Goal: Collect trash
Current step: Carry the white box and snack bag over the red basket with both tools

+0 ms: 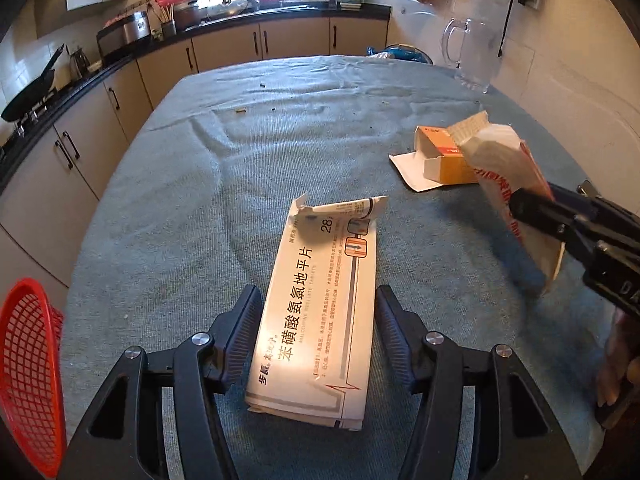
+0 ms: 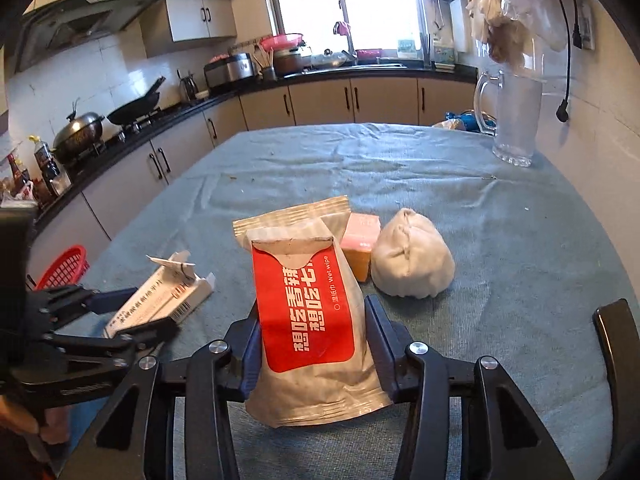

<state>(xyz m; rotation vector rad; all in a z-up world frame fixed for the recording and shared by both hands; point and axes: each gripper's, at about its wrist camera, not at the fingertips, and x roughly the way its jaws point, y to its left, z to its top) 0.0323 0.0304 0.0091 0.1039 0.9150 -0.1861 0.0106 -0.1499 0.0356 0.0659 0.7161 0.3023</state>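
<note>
A white medicine box (image 1: 320, 264) with black print and a torn-open far end sits between my left gripper's (image 1: 318, 300) pads, which press on its long sides. From the right wrist view, the same box (image 2: 176, 280) is seen tilted in the left gripper (image 2: 150, 308). My right gripper (image 2: 314, 308) is shut on a red and white wet wipe packet (image 2: 308, 280), held upright. In the left wrist view that packet (image 1: 500, 152) hangs above the table in the right gripper (image 1: 528, 208). A red mesh basket (image 1: 28, 380) stands off the table's left edge.
On the blue-grey cloth of the table (image 2: 520, 260) lie an open orange box (image 1: 448, 160) and a crumpled white wad (image 2: 412, 260). A glass pitcher (image 2: 512, 120) stands at the far right by the wall. A dark chair back (image 2: 616, 344) rises at the right. Small crumbs dot the far cloth.
</note>
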